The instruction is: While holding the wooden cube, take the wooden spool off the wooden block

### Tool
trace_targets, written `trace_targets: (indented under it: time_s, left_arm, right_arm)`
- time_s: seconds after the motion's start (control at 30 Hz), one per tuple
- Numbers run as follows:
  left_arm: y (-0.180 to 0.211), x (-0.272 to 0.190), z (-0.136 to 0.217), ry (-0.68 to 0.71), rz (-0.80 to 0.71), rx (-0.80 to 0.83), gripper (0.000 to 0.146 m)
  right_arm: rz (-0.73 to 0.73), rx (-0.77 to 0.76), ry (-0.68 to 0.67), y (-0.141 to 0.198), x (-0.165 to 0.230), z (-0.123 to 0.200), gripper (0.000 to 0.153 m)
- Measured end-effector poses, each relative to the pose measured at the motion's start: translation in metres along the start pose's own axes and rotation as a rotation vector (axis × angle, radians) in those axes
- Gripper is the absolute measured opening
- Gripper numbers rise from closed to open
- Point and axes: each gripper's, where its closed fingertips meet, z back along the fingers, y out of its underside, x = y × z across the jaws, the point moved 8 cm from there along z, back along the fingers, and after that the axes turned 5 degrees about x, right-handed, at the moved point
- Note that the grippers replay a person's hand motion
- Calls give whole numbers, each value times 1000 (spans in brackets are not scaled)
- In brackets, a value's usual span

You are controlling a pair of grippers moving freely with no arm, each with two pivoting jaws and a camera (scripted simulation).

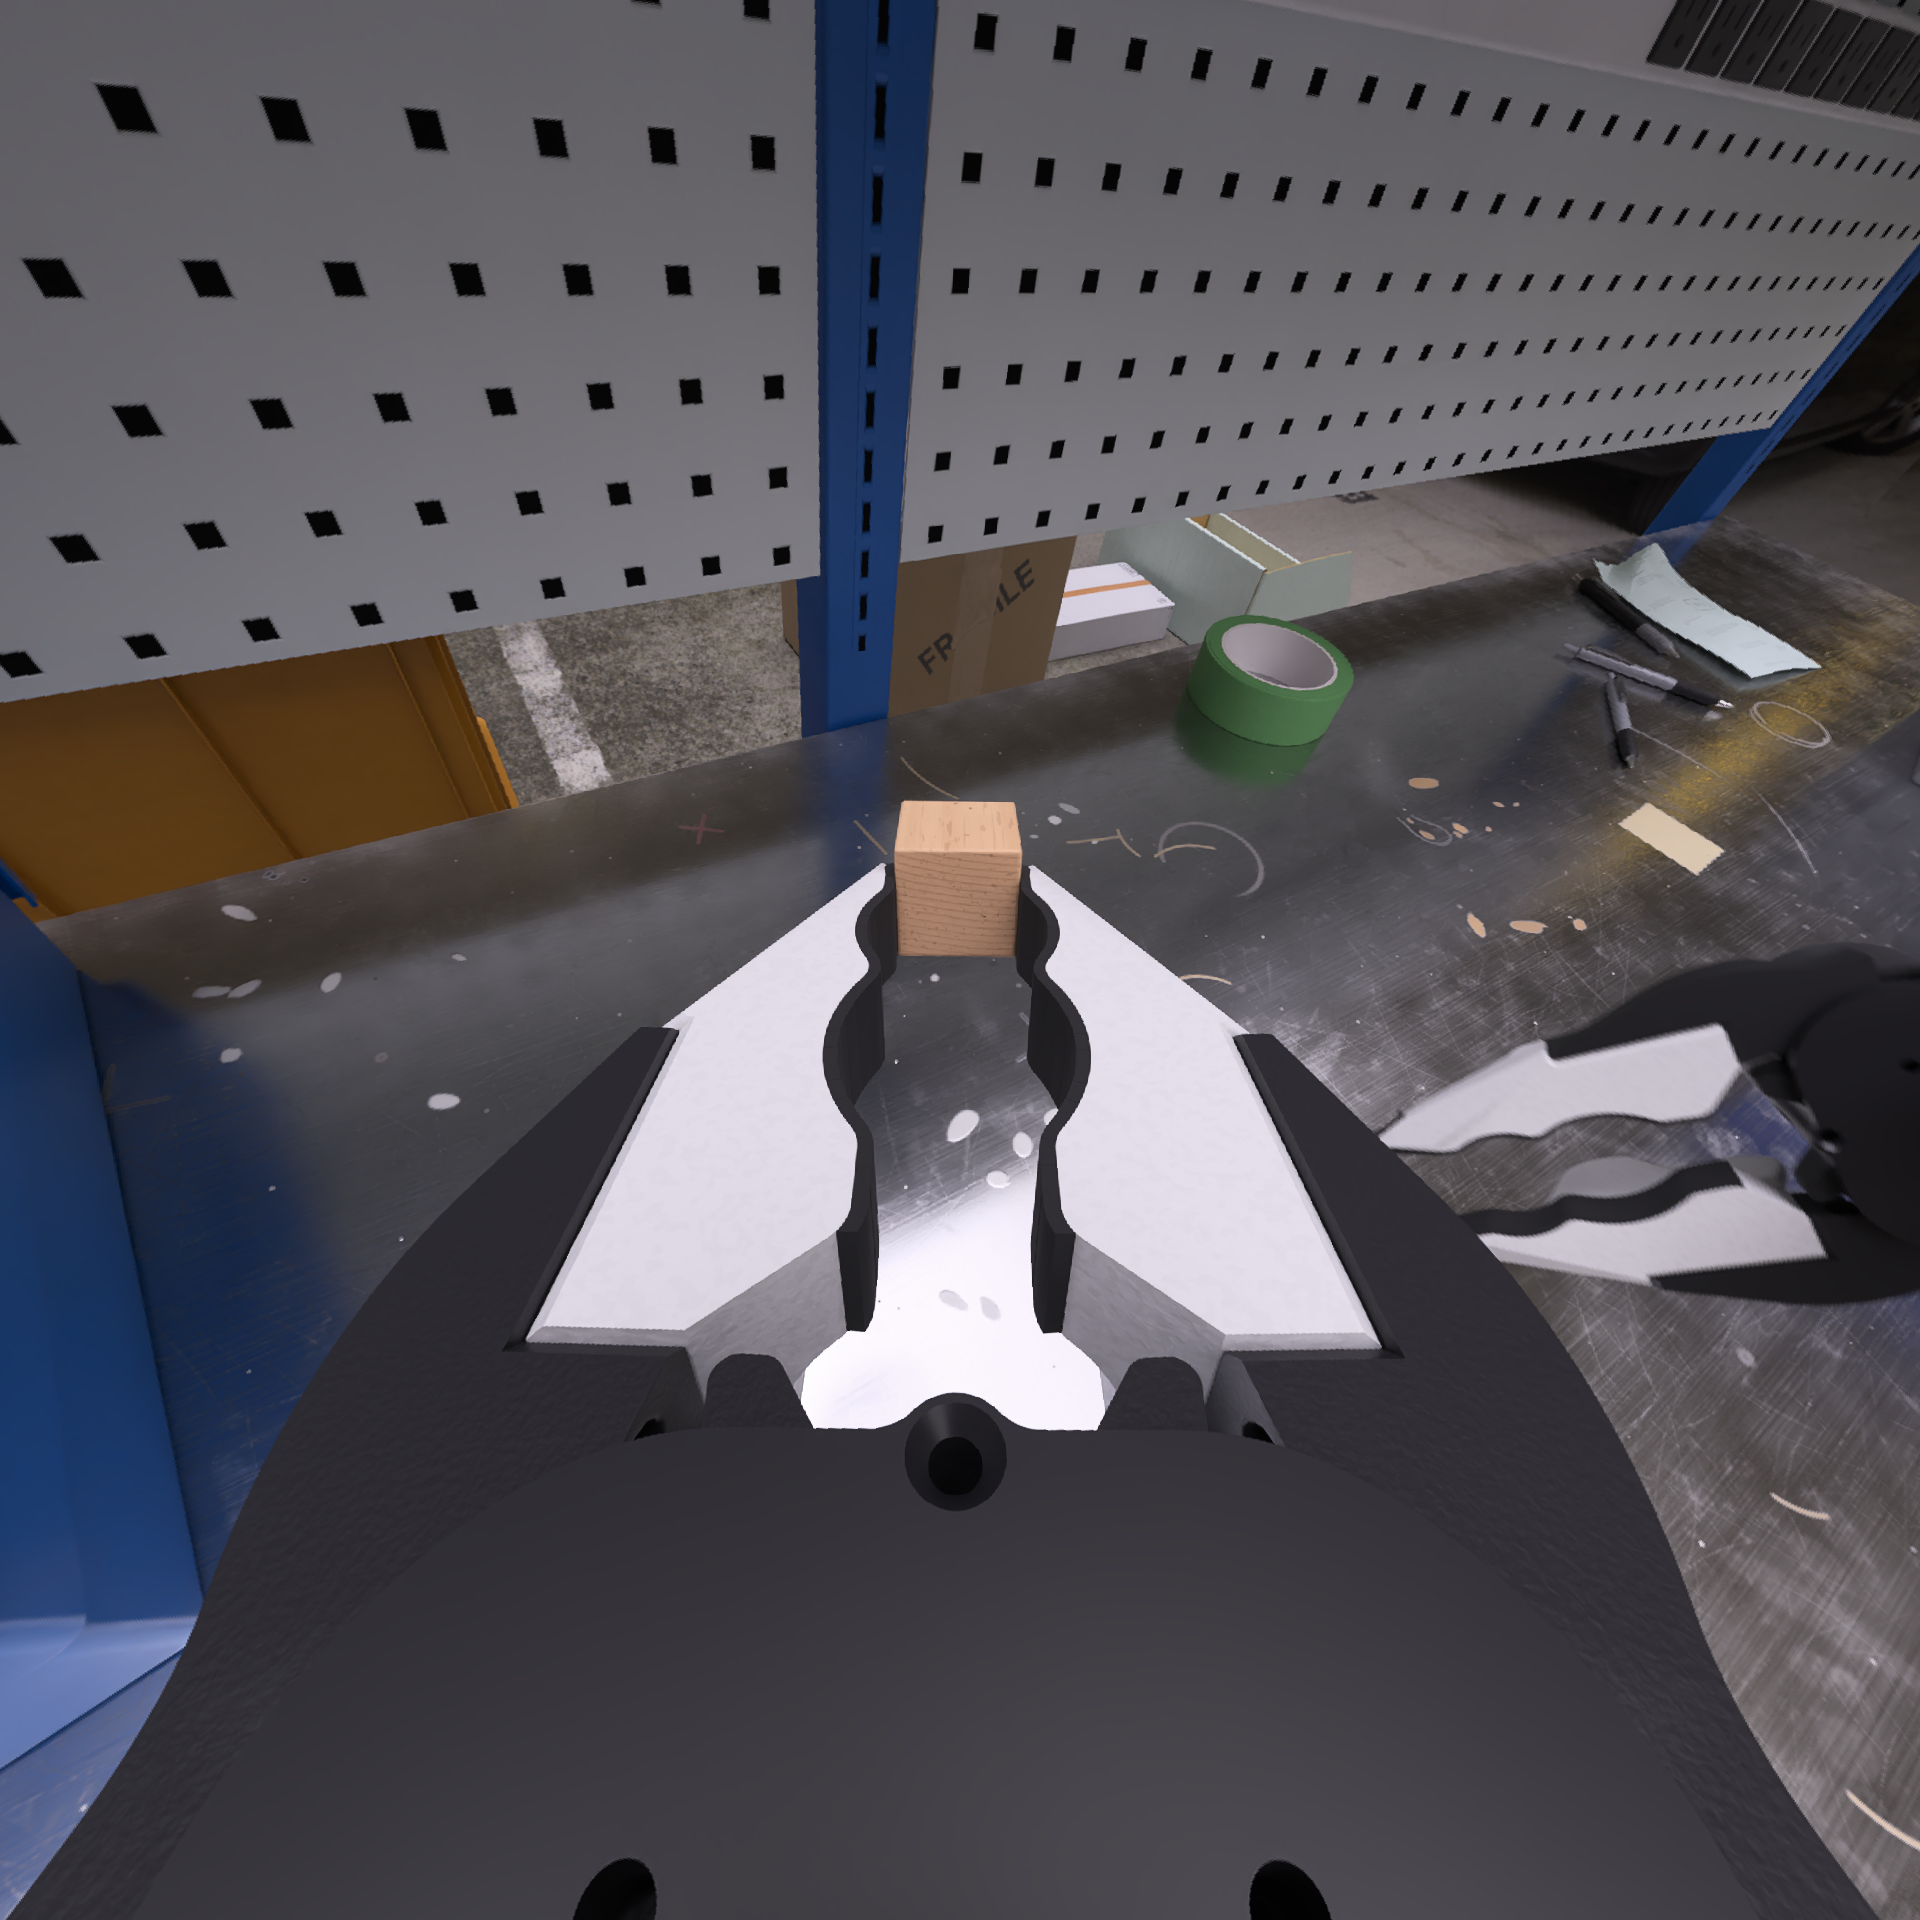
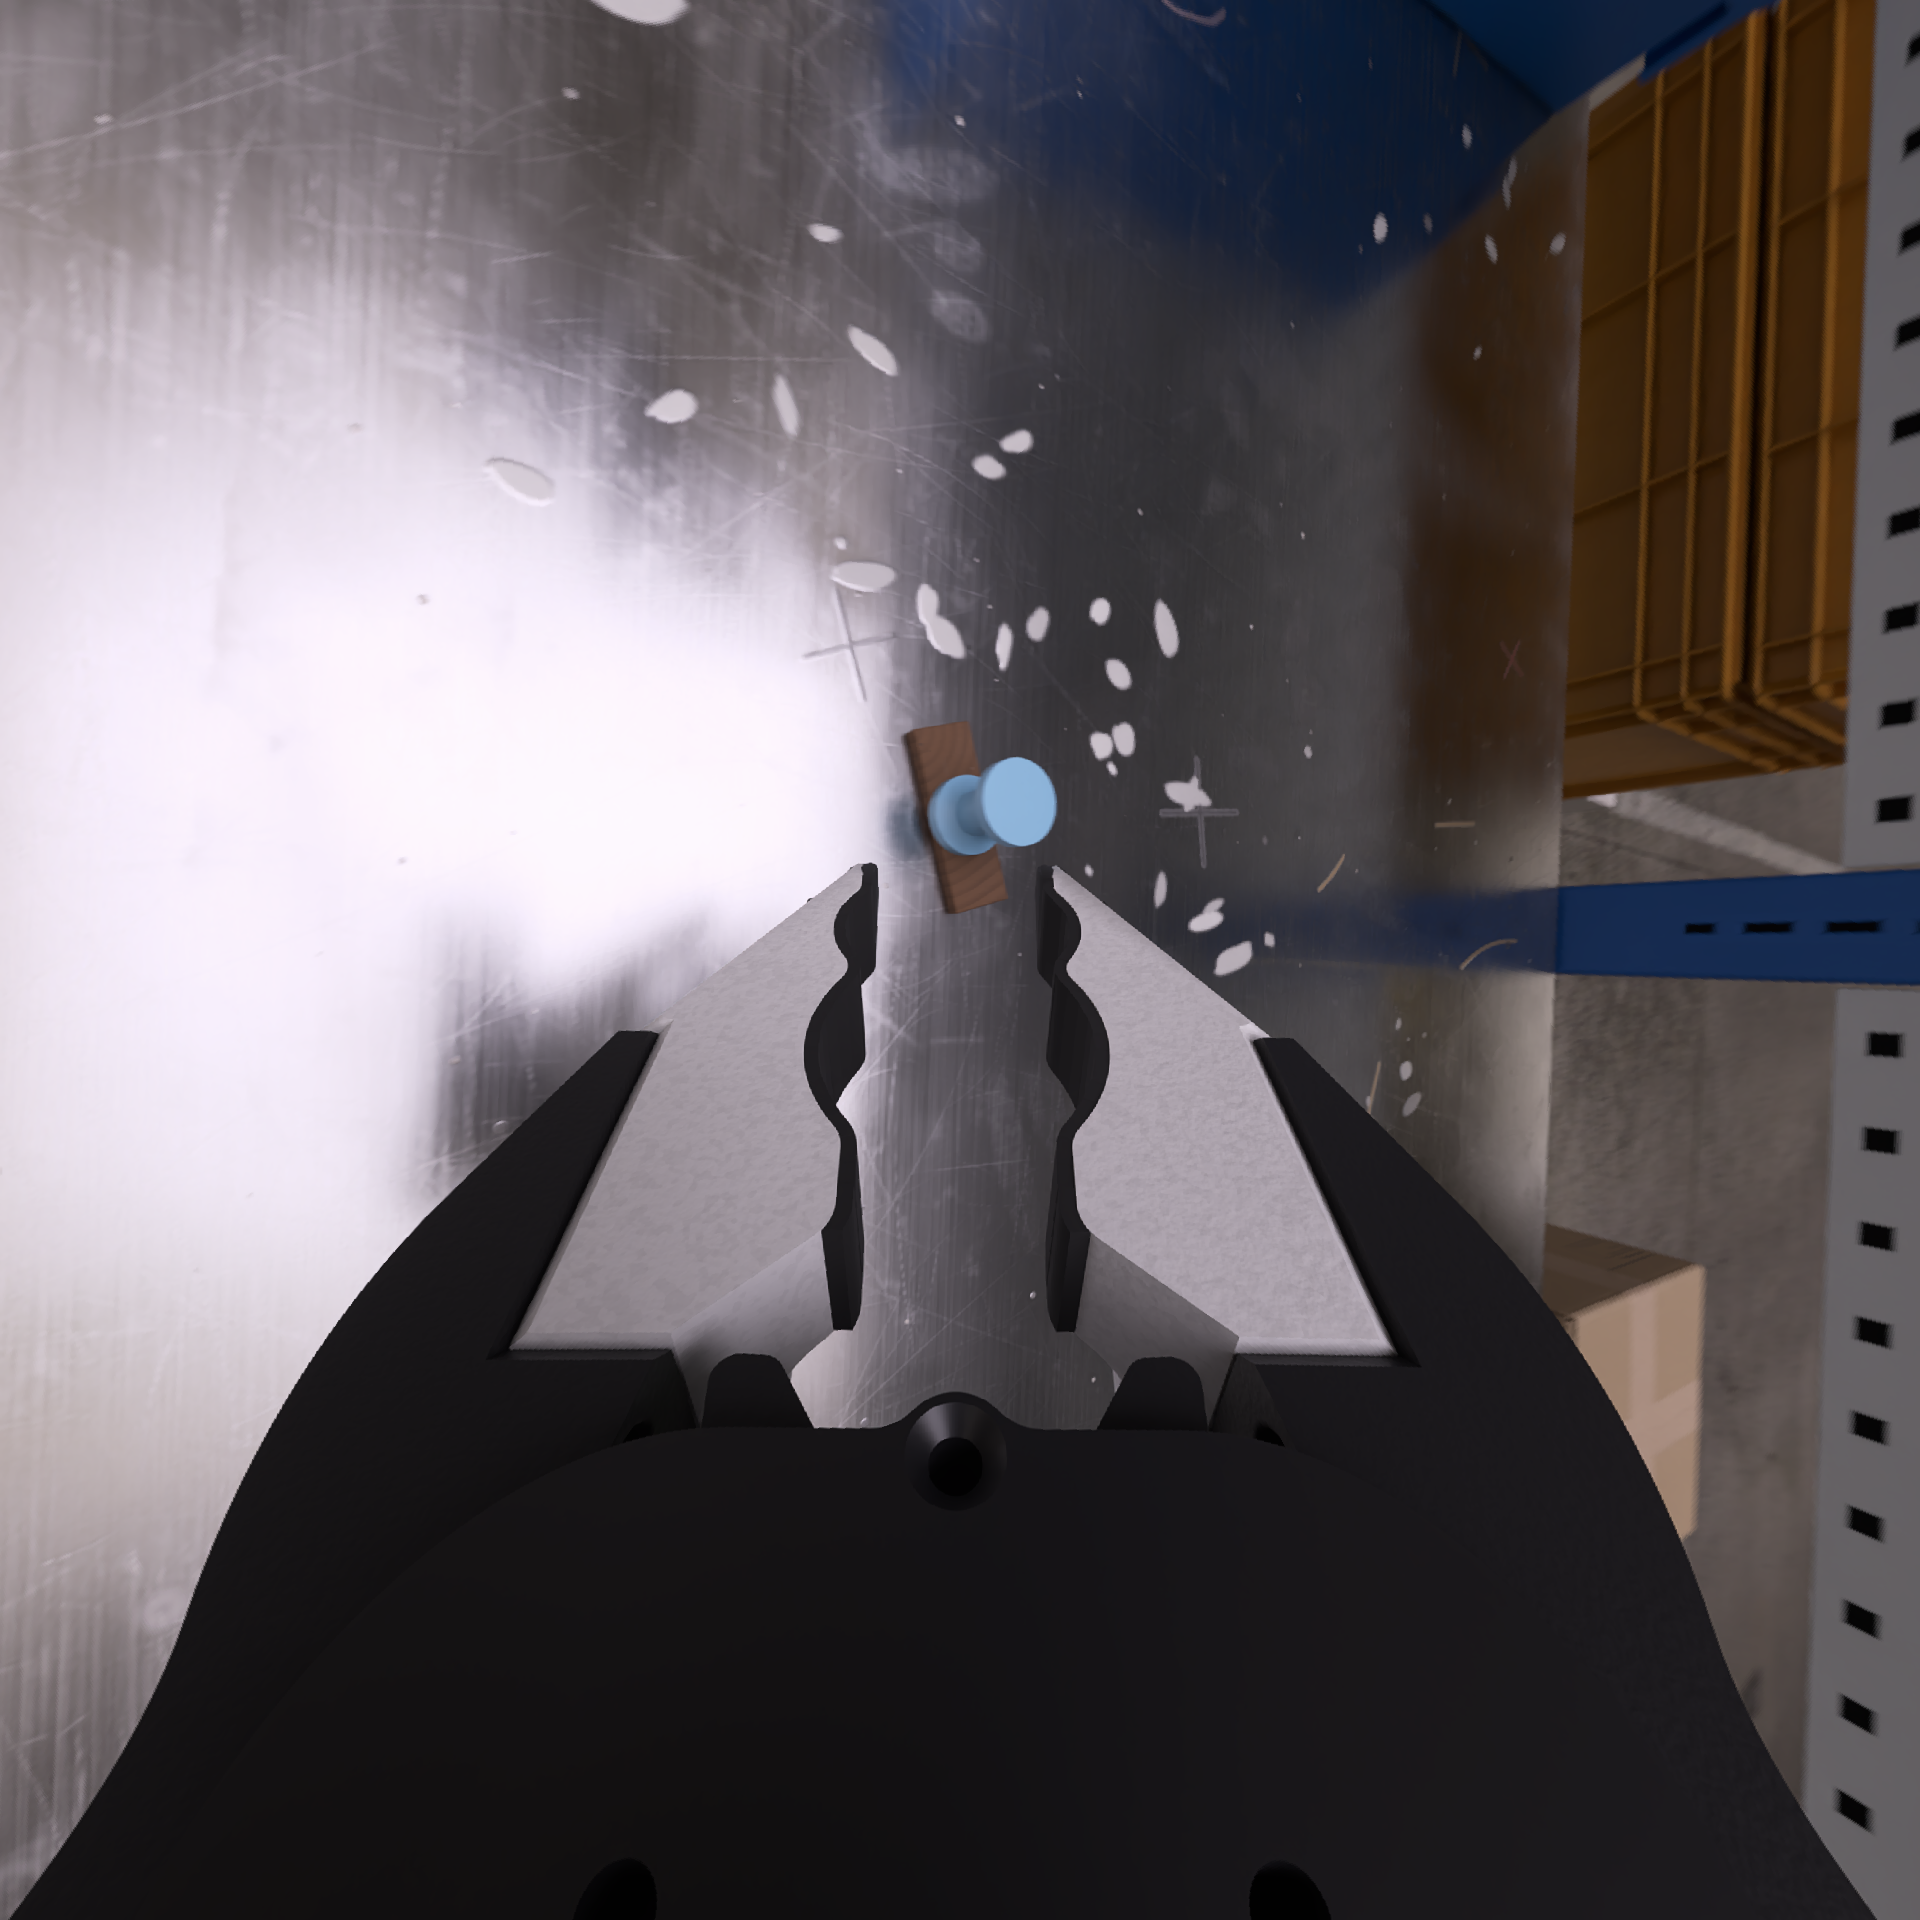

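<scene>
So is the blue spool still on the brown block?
Yes, on. The blue spool sits against the brown block, ahead of the open right tongs.

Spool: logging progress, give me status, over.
Left gripper shut on wooden cube. Right gripper open, short of blue spool, on block. Path clear.

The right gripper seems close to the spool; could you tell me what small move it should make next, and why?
Probably ease the right gripper forward until its open fingers straddle the blue spool, then close. The spool sits on the brown block, just beyond the fingertips and slightly right of centre, so a small rightward shift may help. The left gripper is shut on the wooden cube, so it should just hold.
</scene>
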Motion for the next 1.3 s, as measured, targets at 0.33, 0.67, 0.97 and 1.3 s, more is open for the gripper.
trace_targets:
  time_s: [0.33, 0.67, 0.97, 1.3]
  left_arm:
    - [0, 0, 0, 0, 1, -1, 21]
    - [0, 1, 0, 3, 1, -4, 21]
    - [1, 1, 0, 6, 0, -6, 21]
    - [1, 1, 0, 5, 1, -7, 21]
  right_arm:
    - [-19, 175, -158, 2, -32, -53, 40]
    - [51, 277, -314, -6, -38, -64, 43]
    - [187, 355, -369, -18, -38, -71, 33]
    - [177, 361, -376, -17, -41, -69, 23]
